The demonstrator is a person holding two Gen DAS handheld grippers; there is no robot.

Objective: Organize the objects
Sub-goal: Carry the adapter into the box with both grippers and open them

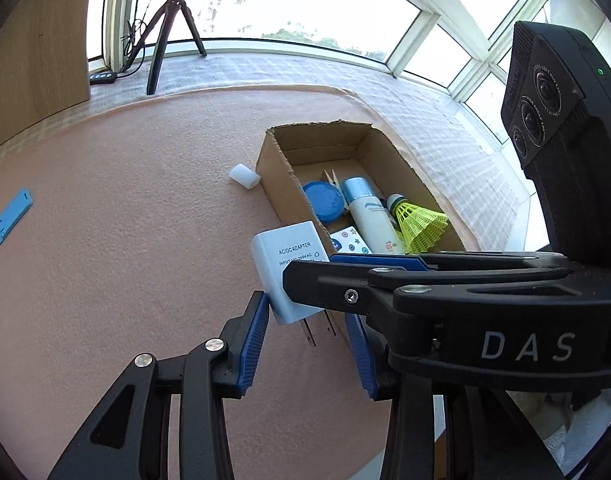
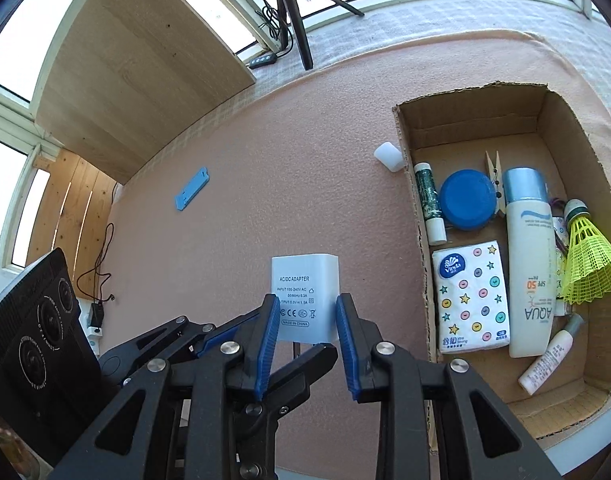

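Right wrist view: right tongs (image 2: 304,304) pinching the white AC/DC adapter (image 2: 305,280) by its two sides, printed face toward the camera, prongs pointing back between the fingers. Hangs above the pink-covered table (image 2: 265,160), just left of the cardboard box (image 2: 465,96) that sits along the right edge. Inside the box: tissue pack, sunscreen bottle, blue lid, clothespin, yellow shuttlecock, small tubes. Just beside the box's left wall, a small white cap (image 2: 388,156); toward the left edge, a flat blue strip (image 2: 191,189).

Left wrist view: left tongs (image 1: 305,312) partly spread around the adapter's prong end. Touches the adapter's lower corner with one blue pad (image 1: 251,340); cannot tell about the other side, hidden behind the right tongs crossing in front.
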